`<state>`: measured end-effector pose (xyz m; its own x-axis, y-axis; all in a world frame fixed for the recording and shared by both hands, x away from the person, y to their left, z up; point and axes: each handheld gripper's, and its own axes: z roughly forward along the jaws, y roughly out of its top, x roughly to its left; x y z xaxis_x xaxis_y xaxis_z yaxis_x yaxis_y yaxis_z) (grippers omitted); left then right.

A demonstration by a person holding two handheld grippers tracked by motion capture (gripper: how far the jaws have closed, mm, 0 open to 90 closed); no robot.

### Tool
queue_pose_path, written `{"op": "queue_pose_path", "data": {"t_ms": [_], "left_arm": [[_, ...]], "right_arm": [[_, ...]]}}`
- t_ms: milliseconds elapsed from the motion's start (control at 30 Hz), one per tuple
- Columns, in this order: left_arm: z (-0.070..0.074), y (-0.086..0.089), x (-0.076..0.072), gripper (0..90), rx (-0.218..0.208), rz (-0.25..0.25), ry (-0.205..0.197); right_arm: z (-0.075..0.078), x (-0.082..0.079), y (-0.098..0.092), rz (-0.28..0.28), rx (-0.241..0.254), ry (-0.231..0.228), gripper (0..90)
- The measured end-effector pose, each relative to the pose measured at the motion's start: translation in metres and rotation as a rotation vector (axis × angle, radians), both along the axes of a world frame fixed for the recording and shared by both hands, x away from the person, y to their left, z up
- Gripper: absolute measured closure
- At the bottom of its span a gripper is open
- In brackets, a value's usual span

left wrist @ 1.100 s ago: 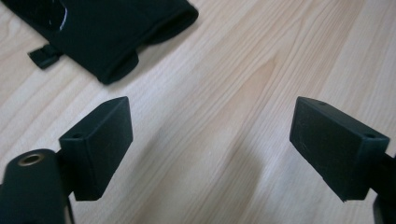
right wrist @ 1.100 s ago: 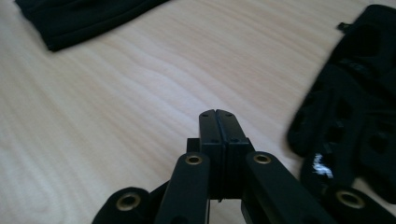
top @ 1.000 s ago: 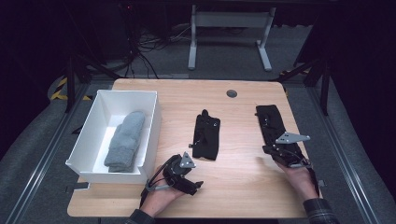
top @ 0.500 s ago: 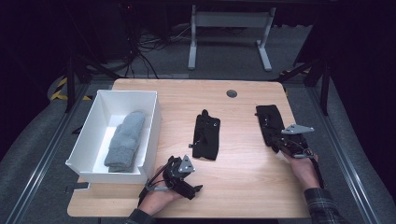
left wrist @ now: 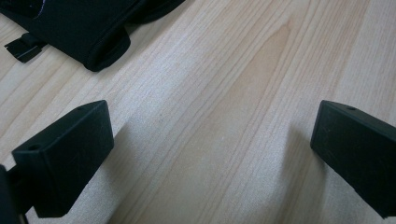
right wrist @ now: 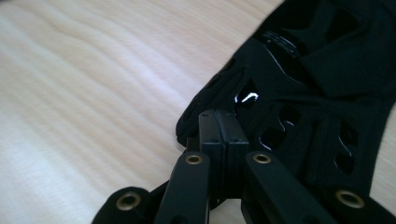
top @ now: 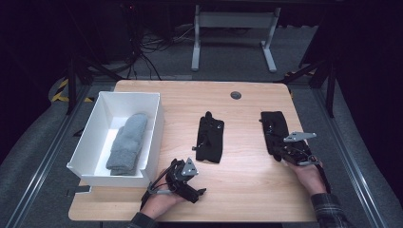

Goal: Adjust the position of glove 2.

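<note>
— Black fabric everywhere. What is the right tool (top: 280, 153) doing?

— Its jaws are pressed flat together at the near end of the right-hand black glove (top: 274, 129). In the right gripper view the closed tool (right wrist: 223, 122) sits against the glove's (right wrist: 299, 93) near edge; I cannot tell whether any cloth is pinched between the jaws.

— And where does that glove lie?

— Flat on the wooden counter (top: 247, 190), near its right edge, lengthwise away from the person.

— The left tool (top: 192, 187)?

— Low over the front of the counter, just beside the near right corner of the white box (top: 90, 142). Its jaws have just been opening and now stand wide apart with only bare wood between them; the left gripper view shows the tool (left wrist: 212, 149) that way.

— Anything near it?

— A second black glove (top: 210, 138) lies mid-counter, apart from the left tool; its edge shows at the top of the left gripper view (left wrist: 84, 28).

— And in the box?

— A grey mitten (top: 127, 142), lying lengthwise on the floor of the box.

— The hands?

— The left hand (top: 161, 202) and the right hand (top: 309, 173) each come in from the near edge, holding their tools.
</note>
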<state>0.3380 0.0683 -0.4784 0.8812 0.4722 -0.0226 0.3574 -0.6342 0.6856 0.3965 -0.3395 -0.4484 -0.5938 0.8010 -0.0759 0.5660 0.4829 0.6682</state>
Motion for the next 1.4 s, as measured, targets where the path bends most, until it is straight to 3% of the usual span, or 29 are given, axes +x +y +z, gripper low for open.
{"op": "queue_pose_path", "data": {"t_ms": [300, 700, 1100, 1233, 1400], "left_arm": [[0.000, 0.000, 0.000, 0.0, 0.001, -0.001, -0.001], [0.000, 0.000, 0.000, 0.1, -0.002, -0.005, -0.002], [0.000, 0.000, 0.000, 0.1, -0.002, -0.005, -0.001], [0.000, 0.000, 0.000, 0.1, -0.002, -0.005, -0.002], [0.000, 0.000, 0.000, 0.1, -0.004, -0.005, -0.001]], "right_arm": [[-0.001, -0.018, 0.024, 0.116, 0.033, 0.031, 90.0], [-0.002, -0.038, 0.083, 0.315, 0.036, 0.060, 90.0], [-0.004, -0.052, 0.124, 0.448, 0.046, 0.068, 90.0], [0.001, -0.052, 0.125, 0.462, 0.058, 0.038, 90.0], [0.014, -0.032, 0.098, 0.362, 0.052, -0.023, 90.0]]}}
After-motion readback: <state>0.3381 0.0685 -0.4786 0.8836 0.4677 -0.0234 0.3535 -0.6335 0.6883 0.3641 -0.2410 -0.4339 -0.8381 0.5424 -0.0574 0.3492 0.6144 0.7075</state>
